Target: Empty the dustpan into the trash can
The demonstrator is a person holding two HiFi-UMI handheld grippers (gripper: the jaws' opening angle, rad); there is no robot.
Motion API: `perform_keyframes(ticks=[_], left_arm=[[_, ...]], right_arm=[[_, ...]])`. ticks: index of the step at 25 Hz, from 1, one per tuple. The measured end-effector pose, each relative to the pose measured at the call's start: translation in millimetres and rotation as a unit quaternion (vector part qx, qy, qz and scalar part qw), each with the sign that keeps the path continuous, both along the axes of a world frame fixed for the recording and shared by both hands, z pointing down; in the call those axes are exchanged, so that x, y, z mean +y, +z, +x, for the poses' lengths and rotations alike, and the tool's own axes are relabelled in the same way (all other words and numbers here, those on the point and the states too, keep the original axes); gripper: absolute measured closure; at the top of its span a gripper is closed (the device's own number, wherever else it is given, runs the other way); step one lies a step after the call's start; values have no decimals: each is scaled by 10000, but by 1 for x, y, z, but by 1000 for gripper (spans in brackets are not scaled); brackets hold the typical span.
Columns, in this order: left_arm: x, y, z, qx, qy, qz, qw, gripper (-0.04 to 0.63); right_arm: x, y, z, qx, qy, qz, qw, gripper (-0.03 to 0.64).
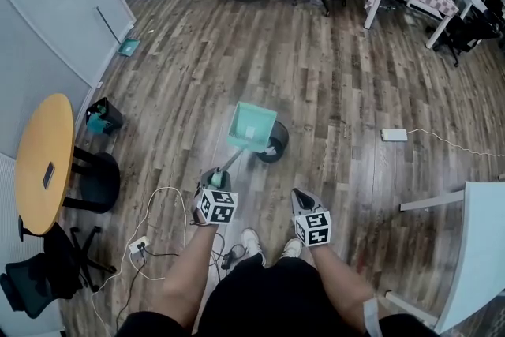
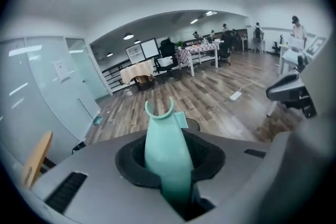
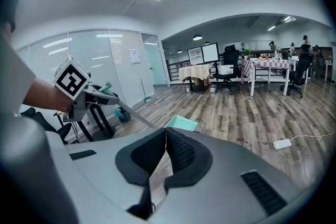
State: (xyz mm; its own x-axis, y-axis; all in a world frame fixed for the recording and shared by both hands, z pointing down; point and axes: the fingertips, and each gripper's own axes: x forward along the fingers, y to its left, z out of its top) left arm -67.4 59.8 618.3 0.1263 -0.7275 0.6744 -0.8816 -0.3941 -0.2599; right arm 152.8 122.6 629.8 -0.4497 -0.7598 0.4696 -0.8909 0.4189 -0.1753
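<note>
A teal dustpan hangs tilted over a small round black trash can on the wood floor. My left gripper is shut on the dustpan's long handle. In the left gripper view the teal handle fills the gap between the pads, and the can's rim peeks out behind it. My right gripper hovers beside the left one, shut with nothing in it; its pads meet. The right gripper view shows the dustpan ahead and my left gripper at the left.
A round yellow table and a black chair stand at the left, with another small bin near them. A power strip and cables lie by my feet. A white adapter lies at the right, near a white table.
</note>
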Motion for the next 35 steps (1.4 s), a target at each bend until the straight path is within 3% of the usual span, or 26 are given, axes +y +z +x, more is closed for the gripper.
perform_keyframes(ticks=[5,13,26,35], left_arm=[[-3,-10,-25,508,-615,106,9968,494],[-17,-23,-71,794,-1210,241,9892,497],[-46,-14,-133,967,-1439,269,9845,497],[-82,20,-135,911,-1609,-144,9826,497]], right_arm=[[-4,4,-3,62,-20,-51,10000,592],[-25,-5,-38,130,-118,67,9998,592],[-82,-33,-93,253,-50,468,9986,592],[-123,-19,-108,244,-360,276,9987,592]])
